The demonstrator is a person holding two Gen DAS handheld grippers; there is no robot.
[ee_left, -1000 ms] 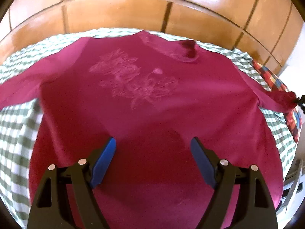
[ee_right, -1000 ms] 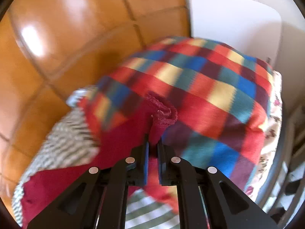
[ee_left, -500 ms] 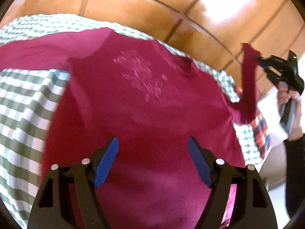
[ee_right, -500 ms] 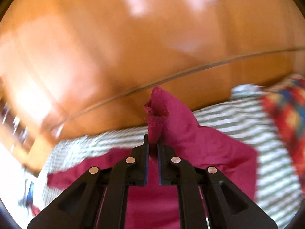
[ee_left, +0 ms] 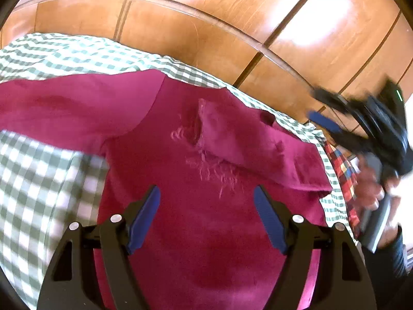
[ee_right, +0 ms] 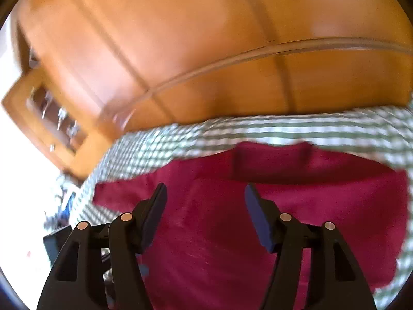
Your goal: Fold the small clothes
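A magenta long-sleeved top (ee_left: 206, 219) lies spread on a green-and-white checked cloth (ee_left: 38, 175). Its right sleeve (ee_left: 247, 139) is folded across the chest, over the embroidered flower. Its left sleeve (ee_left: 64, 106) stretches out to the left. My left gripper (ee_left: 206, 214) is open and empty above the lower body of the top. My right gripper (ee_right: 205, 206) is open and empty above the top (ee_right: 284, 219); it shows blurred at the right of the left wrist view (ee_left: 361, 124).
A wooden panelled headboard (ee_left: 232, 25) rises behind the checked cloth (ee_right: 258, 129). A bright multicoloured plaid cloth (ee_left: 340, 165) lies at the right edge. A wooden cabinet (ee_right: 51, 108) stands at the far left in the right wrist view.
My right gripper carried the right sleeve over the chest, opened and let it go. The sleeve now lies folded on the top. My left gripper stayed open above the hem.
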